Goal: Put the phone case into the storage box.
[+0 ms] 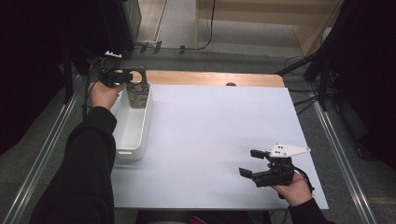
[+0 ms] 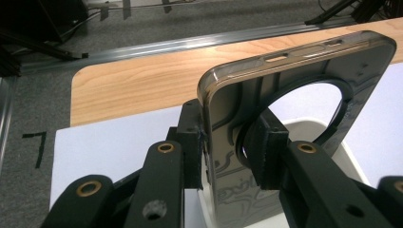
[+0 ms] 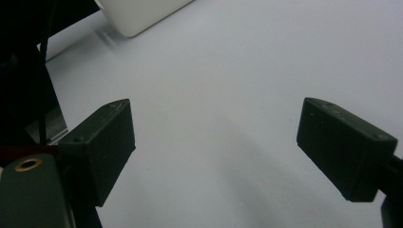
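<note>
The left gripper (image 2: 228, 149) clamps the upright phone case (image 2: 294, 95) above the white bin (image 1: 130, 128).

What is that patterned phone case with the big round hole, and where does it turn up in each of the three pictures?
High view: the phone case stands upright at the upper left, over the far end of the white bin, clamped by the left gripper.
Left gripper view: it stands centre right, pinched between the black jaws.
Right gripper view: not in it.
Shared landmark: the white bin, at the top left in the right gripper view.
</note>
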`<action>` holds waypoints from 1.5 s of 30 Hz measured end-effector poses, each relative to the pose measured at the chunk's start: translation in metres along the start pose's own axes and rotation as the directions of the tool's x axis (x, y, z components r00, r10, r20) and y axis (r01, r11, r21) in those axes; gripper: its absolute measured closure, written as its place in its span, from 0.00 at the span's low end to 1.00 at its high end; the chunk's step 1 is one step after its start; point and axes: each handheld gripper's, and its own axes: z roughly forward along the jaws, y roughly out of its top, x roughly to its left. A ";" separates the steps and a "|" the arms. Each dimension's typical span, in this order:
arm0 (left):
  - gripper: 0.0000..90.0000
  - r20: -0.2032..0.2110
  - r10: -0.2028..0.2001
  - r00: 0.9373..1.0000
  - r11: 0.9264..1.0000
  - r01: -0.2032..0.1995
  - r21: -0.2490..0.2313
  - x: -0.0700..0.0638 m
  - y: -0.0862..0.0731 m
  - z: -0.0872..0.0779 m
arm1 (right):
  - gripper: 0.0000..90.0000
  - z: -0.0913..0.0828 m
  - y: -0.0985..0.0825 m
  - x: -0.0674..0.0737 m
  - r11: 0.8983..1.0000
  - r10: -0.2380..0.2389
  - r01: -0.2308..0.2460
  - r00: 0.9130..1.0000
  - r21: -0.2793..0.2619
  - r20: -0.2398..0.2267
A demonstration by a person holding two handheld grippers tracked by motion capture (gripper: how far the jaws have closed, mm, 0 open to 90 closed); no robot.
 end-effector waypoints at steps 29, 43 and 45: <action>0.42 0.139 -0.059 0.988 0.998 0.060 -0.002 0.008 -0.008 -0.003 | 0.13 0.001 0.000 -0.001 1.000 0.001 -0.001 1.000 0.007 -0.006; 0.39 0.169 -0.054 0.984 0.999 0.053 0.011 0.008 -0.017 -0.024 | 0.13 0.000 0.001 -0.001 1.000 0.012 -0.012 1.000 -0.009 0.000; 0.39 0.177 -0.059 0.983 0.998 0.058 0.012 0.009 -0.018 -0.028 | 0.13 0.000 0.001 -0.001 1.000 0.012 -0.012 1.000 -0.007 0.002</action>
